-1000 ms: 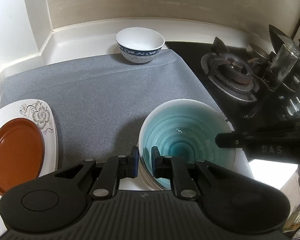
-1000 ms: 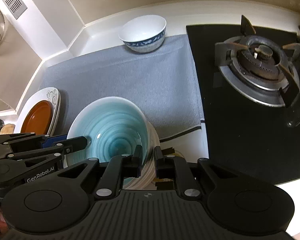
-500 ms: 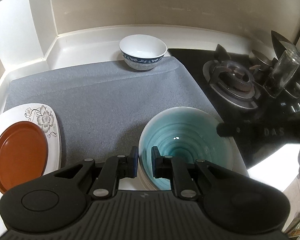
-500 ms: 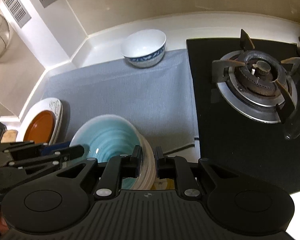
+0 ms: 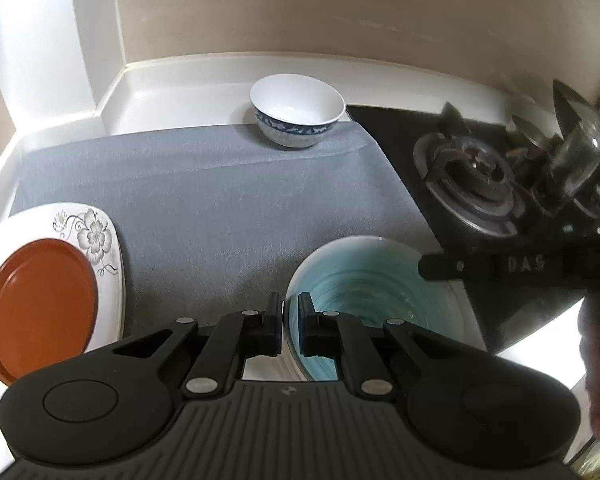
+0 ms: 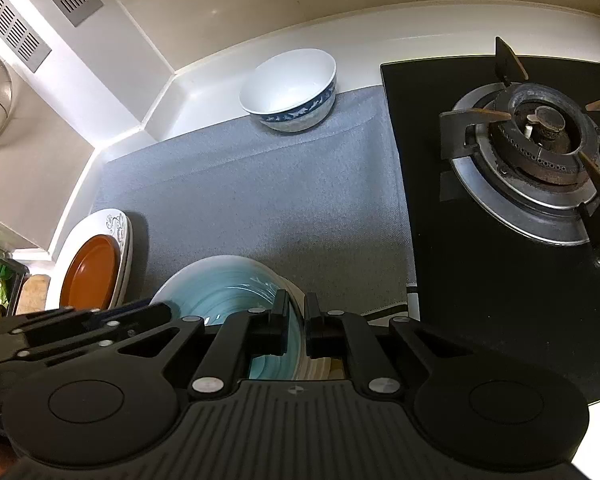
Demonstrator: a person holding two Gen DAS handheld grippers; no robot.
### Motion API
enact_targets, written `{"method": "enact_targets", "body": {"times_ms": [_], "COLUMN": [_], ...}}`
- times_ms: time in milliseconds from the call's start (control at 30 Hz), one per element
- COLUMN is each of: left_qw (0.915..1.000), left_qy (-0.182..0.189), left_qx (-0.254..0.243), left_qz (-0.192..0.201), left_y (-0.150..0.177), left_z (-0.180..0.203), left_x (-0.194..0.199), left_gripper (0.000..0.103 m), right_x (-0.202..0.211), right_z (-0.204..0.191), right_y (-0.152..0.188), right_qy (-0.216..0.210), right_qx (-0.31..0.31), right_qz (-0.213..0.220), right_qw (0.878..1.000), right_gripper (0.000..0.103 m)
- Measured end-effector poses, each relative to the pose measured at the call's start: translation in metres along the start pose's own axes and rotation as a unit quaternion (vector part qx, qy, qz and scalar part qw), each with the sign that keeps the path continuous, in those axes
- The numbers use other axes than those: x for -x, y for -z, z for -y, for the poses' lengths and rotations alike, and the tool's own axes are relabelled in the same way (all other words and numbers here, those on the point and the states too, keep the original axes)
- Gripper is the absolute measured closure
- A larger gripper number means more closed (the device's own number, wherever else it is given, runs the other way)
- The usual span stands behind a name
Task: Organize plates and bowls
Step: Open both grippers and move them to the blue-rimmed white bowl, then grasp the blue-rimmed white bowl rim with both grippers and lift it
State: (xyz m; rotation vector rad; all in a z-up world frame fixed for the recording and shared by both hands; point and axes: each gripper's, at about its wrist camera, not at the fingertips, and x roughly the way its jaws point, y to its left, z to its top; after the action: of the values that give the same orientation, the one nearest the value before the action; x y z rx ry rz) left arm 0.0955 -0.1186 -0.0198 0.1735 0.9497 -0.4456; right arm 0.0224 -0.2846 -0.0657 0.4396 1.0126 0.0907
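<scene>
Teal bowl (image 5: 364, 280) sits at the near edge of the surface, on the grey mat (image 5: 220, 200) beside the hob (image 6: 500, 240), and it appears to nest in a pale bowl whose ribbed rim shows under it; you hold it from both sides; left gripper (image 5: 289, 322) has its jaws clenched on the bowl's near-left rim, right gripper (image 6: 297, 322) has its jaws clenched on the opposite rim, one finger inside and one outside in each case. A second ago both pairs of jaws stood a little wider around that rim; now they have closed down on it, while neither hand has really shifted; so the grip is just made and the bowl has not visibly left the mat. Judging by that, the lift is the next step, and you will need to raise both sides evenly, since a two-point hold on a thin rim could let the bowl tip or slip. Further out, the blue-patterned bowl (image 5: 298, 110) waits at the far edge of the mat, well apart; the orange plate (image 5: 36, 308) lies on the floral plate (image 5: 88, 232) at the left, already stacked.
</scene>
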Motion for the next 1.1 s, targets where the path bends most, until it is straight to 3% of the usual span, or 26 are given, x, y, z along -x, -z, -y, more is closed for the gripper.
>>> {"method": "enact_targets", "body": {"times_ms": [233,667,967,1100], "left_qw": [1.0,0.9998,0.9963,0.9928], "left_qy": [0.001,0.012,0.048,0.062], "left_qx": [0.004,0.015,0.046,0.074], "left_qz": [-0.001,-0.004,0.055,0.071], "left_y": [0.013,0.014,-0.013,-0.036], "left_z": [0.001,-0.004,-0.027,-0.043], "left_x": [0.0,0.001,0.023,0.014], "left_gripper": [0.095,0.094,0.091,0.086], "right_x": [0.014,0.001,0.016,0.029], "right_z": [-0.005,0.002,-0.002,-0.007], "right_y": [0.01,0.013,0.012,0.011], "right_qy": [-0.006,-0.008,0.006,0.021], "right_qx": [0.034,0.004,0.008,0.021], "right_qz": [0.029,-0.008,0.008,0.03], "right_qw": [0.999,1.0,1.0,0.999], "right_gripper": [0.094,0.094,0.09,0.08]}}
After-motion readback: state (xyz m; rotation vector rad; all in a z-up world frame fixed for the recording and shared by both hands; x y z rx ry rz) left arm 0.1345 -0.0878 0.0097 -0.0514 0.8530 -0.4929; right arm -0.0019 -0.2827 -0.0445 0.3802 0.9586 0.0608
